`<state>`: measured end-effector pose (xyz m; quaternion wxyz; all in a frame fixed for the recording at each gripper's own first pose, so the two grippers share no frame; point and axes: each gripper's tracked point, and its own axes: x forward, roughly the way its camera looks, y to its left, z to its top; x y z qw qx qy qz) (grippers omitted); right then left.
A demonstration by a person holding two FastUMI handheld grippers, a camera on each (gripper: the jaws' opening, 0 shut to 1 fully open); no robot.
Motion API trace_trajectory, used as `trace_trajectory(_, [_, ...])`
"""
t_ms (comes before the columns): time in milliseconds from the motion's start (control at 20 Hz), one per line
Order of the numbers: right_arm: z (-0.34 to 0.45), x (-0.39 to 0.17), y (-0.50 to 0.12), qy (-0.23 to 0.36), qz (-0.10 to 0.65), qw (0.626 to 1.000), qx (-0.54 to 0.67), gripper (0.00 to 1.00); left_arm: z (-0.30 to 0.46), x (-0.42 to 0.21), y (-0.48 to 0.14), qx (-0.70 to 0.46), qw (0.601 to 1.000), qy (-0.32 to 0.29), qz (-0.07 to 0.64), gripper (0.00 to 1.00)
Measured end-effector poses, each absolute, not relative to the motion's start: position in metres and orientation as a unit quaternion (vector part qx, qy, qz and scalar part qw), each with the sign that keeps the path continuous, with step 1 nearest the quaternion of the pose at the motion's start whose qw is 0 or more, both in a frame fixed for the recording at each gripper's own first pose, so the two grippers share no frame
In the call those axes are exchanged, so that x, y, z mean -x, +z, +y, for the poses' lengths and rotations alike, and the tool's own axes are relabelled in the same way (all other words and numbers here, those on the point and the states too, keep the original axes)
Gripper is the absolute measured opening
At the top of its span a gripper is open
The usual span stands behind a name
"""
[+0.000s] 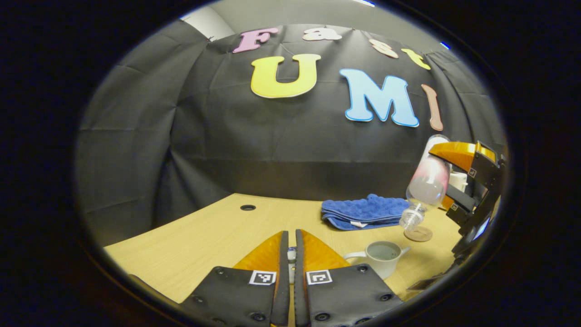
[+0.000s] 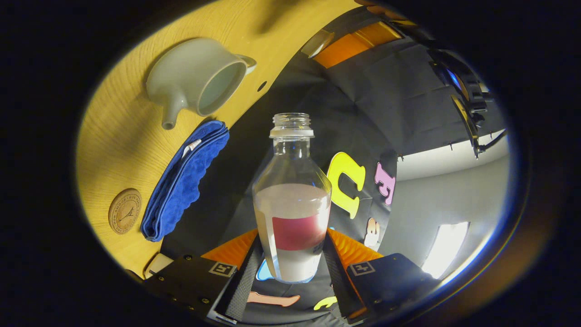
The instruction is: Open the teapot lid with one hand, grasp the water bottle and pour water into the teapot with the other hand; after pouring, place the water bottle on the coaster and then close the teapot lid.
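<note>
Glossy ceramic teapot [image 2: 195, 81], clear plastic water bottle [image 2: 292, 200], nubby blue cloth [image 2: 186, 181], matt wood-grain table [image 2: 118, 136].

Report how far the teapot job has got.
Done: the teapot stands open; the left gripper is pinched on something small, probably the lid. In hand: the right gripper holds the uncapped water bottle tilted. Left: set it on the coaster, close the lid.

Black creased cloth wall [image 1: 218, 136] backs a light wooden table [image 1: 204, 231] with a round cable hole [image 1: 248, 207]; pale ceiling [image 2: 454, 190] glows above
</note>
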<state>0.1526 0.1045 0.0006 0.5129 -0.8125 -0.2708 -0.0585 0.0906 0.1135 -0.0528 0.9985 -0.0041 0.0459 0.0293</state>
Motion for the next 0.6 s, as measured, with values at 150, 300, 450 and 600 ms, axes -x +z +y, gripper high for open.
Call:
trace_trajectory(150, [0.094,-0.160,-0.004,-0.048,-0.255,0.555,0.790,0.76,0.114,-0.090,-0.051,0.005,0.999,0.031,0.042,0.10])
trace_trajectory(300, [0.083,-0.169,-0.002,-0.039,-0.228,0.608,0.760,0.76,0.113,-0.090,-0.052,0.005,0.999,0.030,0.044,0.11])
trace_trajectory(450, [0.067,-0.179,-0.009,-0.019,-0.174,0.691,0.701,0.75,0.113,-0.090,-0.054,0.005,0.999,0.030,0.046,0.11])
trace_trajectory(600, [0.059,-0.182,-0.019,0.005,-0.121,0.768,0.629,0.76,0.113,-0.090,-0.056,0.005,0.998,0.029,0.047,0.11])
